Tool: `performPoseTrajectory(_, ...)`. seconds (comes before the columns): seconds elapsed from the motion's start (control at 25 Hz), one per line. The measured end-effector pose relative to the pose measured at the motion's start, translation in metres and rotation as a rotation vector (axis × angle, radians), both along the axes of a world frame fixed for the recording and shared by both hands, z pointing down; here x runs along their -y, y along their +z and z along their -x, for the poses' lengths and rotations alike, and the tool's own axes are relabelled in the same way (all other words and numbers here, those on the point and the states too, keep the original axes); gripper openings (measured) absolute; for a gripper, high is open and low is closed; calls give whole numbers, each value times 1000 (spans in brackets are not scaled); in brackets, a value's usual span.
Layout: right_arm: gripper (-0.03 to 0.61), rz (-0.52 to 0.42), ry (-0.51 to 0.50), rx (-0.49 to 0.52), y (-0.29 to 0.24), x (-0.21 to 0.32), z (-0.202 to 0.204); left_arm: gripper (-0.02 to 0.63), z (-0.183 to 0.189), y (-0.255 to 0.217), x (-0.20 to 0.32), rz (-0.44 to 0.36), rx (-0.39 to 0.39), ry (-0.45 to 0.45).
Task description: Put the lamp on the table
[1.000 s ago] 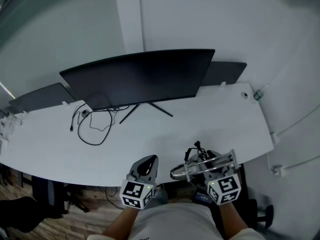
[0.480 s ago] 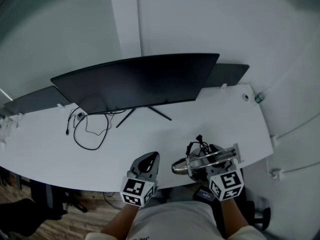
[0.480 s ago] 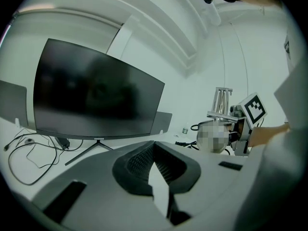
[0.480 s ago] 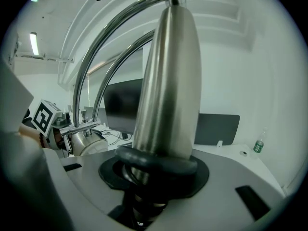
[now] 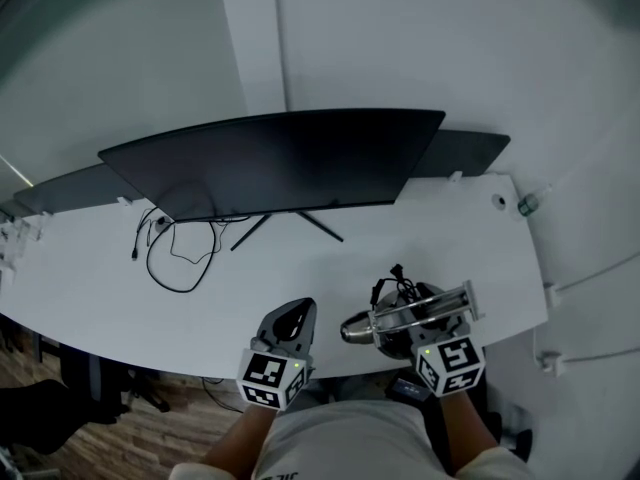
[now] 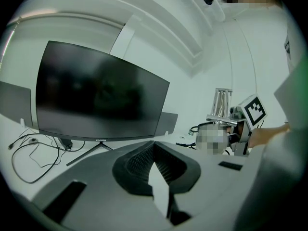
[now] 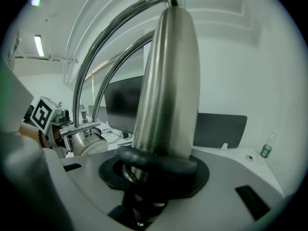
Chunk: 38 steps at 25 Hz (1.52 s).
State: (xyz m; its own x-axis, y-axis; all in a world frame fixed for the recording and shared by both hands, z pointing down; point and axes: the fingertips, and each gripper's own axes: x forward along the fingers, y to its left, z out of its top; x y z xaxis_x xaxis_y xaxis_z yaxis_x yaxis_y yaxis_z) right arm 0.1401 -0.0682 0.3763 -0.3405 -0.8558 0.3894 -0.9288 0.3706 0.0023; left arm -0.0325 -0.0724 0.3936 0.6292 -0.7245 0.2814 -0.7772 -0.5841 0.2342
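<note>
The chrome lamp (image 5: 405, 316) lies tilted in my right gripper (image 5: 418, 332), over the front right part of the white table (image 5: 330, 268). Its round head (image 5: 354, 328) points left and its black cable (image 5: 392, 290) is bunched behind it. In the right gripper view the pads (image 7: 154, 163) are shut round the lamp's thick chrome stem (image 7: 166, 81), and the two thin arms (image 7: 91, 76) curve down to the head (image 7: 89, 141). My left gripper (image 5: 298, 310) hovers just left of the lamp, shut and holding nothing (image 6: 154, 162). I cannot tell whether the lamp touches the table.
A wide curved monitor (image 5: 275, 163) stands at the back of the table on a thin-legged stand (image 5: 290, 220). A looped black cable (image 5: 175, 253) lies left of the stand. Dark panels (image 5: 470, 150) stand along the back edge, and a small bottle (image 5: 528, 205) is at the far right.
The lamp and both grippers have edged slightly forward over the table's front edge. The grip on the lamp is unchanged.
</note>
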Motion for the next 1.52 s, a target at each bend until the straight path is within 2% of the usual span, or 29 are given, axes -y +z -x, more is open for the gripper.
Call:
performPoseTrajectory(0.6, 167, -4, -19, 9, 15, 45, -7, 2, 3, 14, 15, 24, 35, -37)
performPoseTrajectory(1.52, 167, 7, -36, 6, 69, 100, 0, 2, 11, 52, 54, 71, 26, -69)
